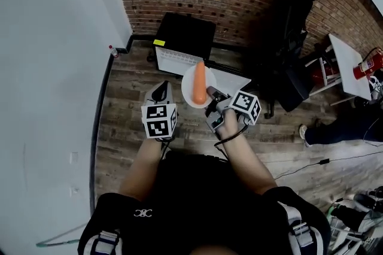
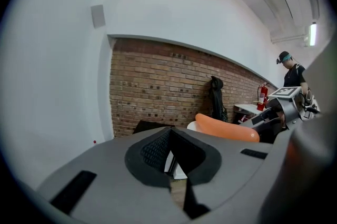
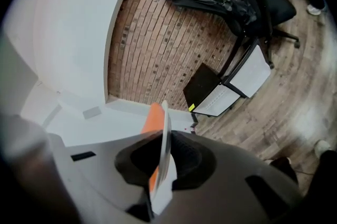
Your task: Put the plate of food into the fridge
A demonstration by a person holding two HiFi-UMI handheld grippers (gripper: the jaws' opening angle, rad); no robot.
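A white plate [image 1: 188, 91] carrying an orange carrot [image 1: 199, 81] is held level above the wooden floor, in front of my chest. My right gripper [image 1: 210, 94] is shut on the plate's right rim. In the right gripper view the plate [image 3: 165, 149] stands edge-on between the pads, with the carrot [image 3: 154, 118] on its left. My left gripper [image 1: 160, 91] hangs just left of the plate, shut and empty, apart from it. The left gripper view shows its jaws [image 2: 171, 162] closed, with the carrot [image 2: 226, 128] to the right. A small black fridge [image 1: 185, 32] stands ahead against the brick wall, with its door [image 1: 176, 60] open.
A white wall [image 1: 54, 68] runs along the left. A black office chair with a jacket [image 1: 293, 14] stands right of the fridge. Farther right are a white table [image 1: 347, 65], a fire extinguisher [image 1: 366, 62] and a person's legs [image 1: 341, 128]. Cables lie on the floor at right.
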